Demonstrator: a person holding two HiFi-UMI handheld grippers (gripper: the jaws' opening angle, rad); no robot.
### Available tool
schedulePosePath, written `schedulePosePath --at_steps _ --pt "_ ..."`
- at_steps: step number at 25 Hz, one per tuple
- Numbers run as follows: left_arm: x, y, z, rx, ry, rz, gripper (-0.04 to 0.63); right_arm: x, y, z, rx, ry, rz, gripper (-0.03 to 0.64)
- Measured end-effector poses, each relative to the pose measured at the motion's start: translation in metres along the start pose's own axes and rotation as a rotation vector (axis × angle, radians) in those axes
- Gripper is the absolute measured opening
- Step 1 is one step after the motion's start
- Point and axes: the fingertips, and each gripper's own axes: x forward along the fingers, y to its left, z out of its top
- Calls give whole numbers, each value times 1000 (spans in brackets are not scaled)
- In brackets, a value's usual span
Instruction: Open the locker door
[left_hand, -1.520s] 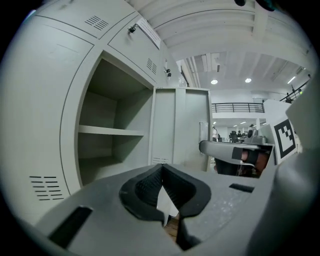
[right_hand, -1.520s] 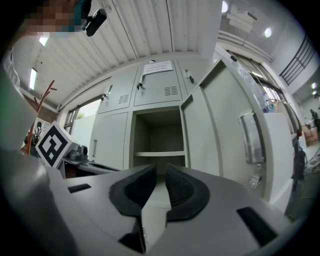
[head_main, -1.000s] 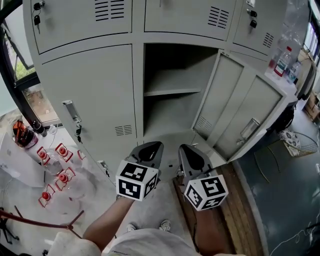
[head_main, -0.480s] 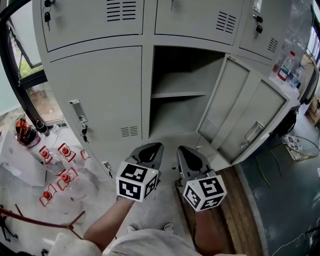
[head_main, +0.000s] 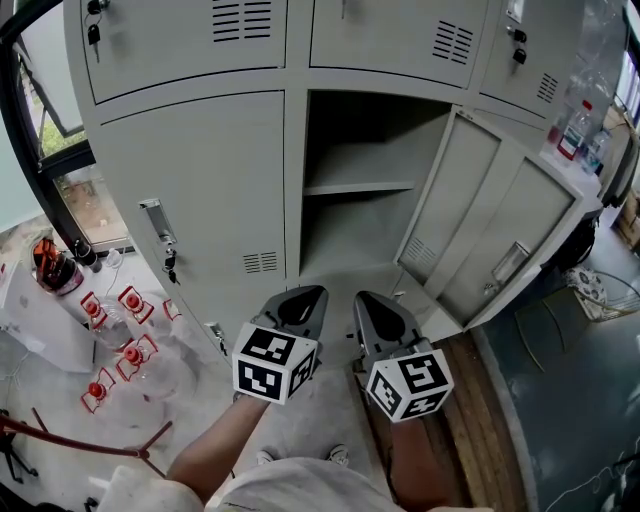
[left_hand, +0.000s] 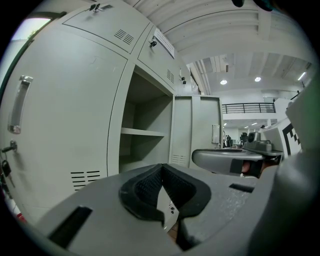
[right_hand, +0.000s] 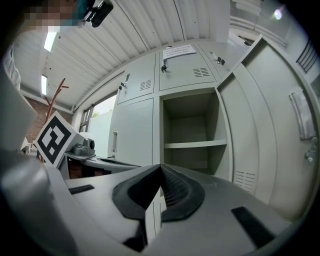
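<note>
From above we see the locker door (head_main: 520, 215) swung wide to the right of its compartment (head_main: 350, 235), which holds one shelf (head_main: 358, 187) with bare metal above and below it. The left tongs (head_main: 308, 293) and right tongs (head_main: 370, 298) hover side by side in front of that opening, apart from both door and frame. Only the head view shows the floor, with bottles with red caps (head_main: 128, 355) at the left and wooden boards (head_main: 490, 380) at the right. The left gripper view alone looks past the door into a hall with ceiling lights (left_hand: 240, 80) and a railing (left_hand: 247, 105). There we see the left pair clenched tip to tip on nothing. The right gripper view faces the compartment squarely, with a paper notice (right_hand: 178, 50) on the locker above it, and its own pair is likewise clenched and empty. At the left, the closed neighbouring locker (head_main: 200, 180) has keys (head_main: 168, 268) hanging below its handle (head_main: 155, 218).
</note>
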Motion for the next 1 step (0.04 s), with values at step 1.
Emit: schedulePosePath --at_steps 1 --pt "0 0 0 1 1 -1 6 0 0 0 -1 1 0 4"
